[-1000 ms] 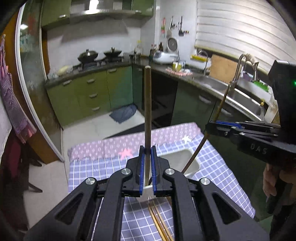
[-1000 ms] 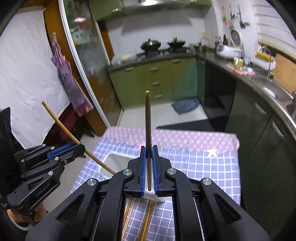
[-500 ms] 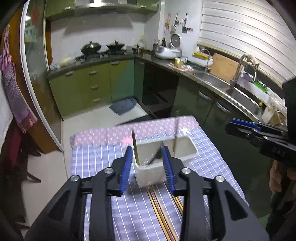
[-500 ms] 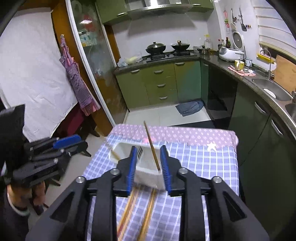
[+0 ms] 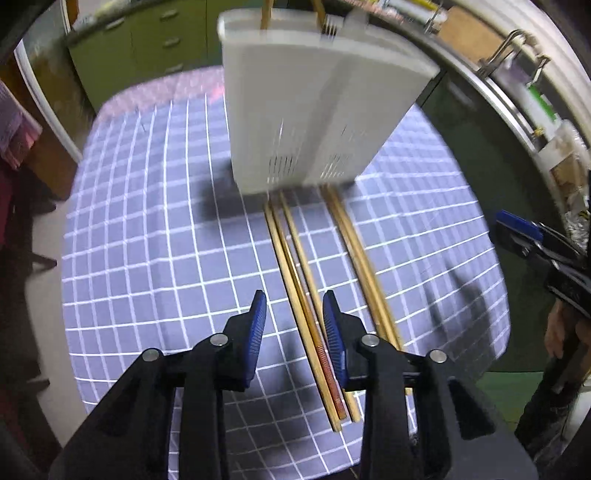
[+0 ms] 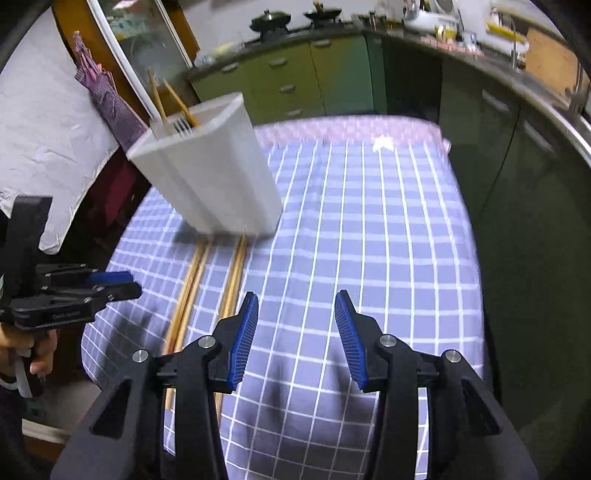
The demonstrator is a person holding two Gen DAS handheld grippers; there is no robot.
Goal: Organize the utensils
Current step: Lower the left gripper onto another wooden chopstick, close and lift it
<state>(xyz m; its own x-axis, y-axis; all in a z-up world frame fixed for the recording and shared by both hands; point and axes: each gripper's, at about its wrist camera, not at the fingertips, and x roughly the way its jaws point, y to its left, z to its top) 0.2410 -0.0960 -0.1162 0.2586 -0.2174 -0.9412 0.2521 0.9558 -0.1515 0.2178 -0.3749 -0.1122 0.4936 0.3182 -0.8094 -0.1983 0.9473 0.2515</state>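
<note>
Chopsticks lie in a loose row on the checked tablecloth, running from the foot of the white holder back towards whoever holds the tools. From the left-hand camera, the left tongs hang low over that row with their blue pads spread apart and nothing between them, one pad on bare cloth, the other among the sticks. A second ago these tongs were clamped on a single chopstick held upright above the holder; half a second ago they had let go. Two stick ends now poke out of the holder's top, so that delivery looks done. The right tongs show at the right edge, side on and blurred.

From the right-hand camera, the right tongs are likewise released and empty, hovering above bare cloth just right of the row. They too held a stick a second ago and no longer do. Two sticks stand in the holder at the far left of the table. The left tongs sit off to the left, pointing towards the sticks.

My guess is that each hand is dropping back for another chopstick, with several left to move.
</note>
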